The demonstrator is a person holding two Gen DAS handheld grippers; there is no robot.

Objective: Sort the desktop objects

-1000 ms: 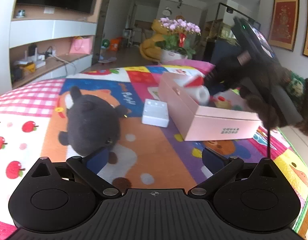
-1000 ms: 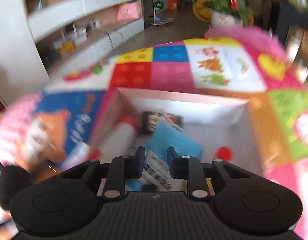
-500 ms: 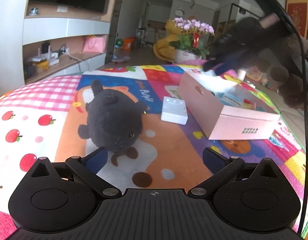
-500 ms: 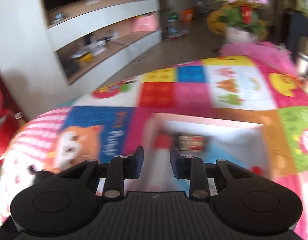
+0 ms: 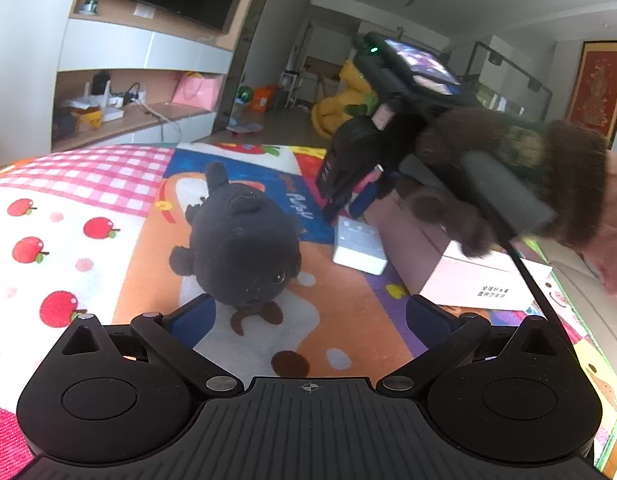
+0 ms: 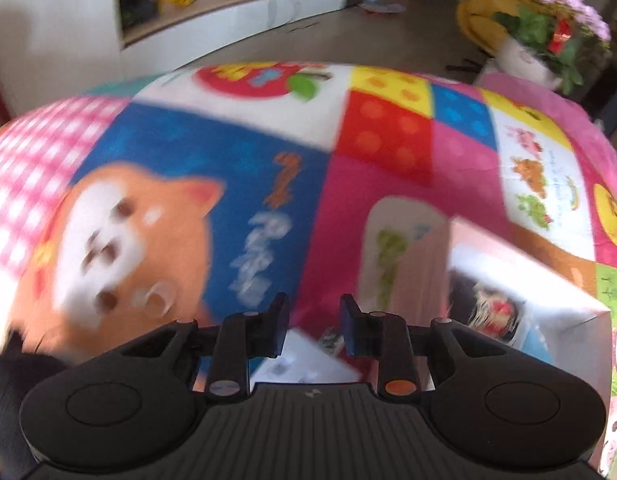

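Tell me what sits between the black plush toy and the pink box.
A small white box lies on the mat between the black plush toy and the pink box, with the right gripper above it; left wrist view.

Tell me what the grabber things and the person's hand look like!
Both the left gripper and right gripper are black plastic with round knobs, ribbed bases and dark blue fingertip pads. The right hand wears a fuzzy brown glove; a black cable hangs below it.

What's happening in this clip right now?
A person is sorting things on a colourful patchwork mat into a pink cardboard box. The right gripper, open and empty, hangs over a small white rectangular box. The left gripper, wide open, faces a dark grey plush toy lying on the mat.
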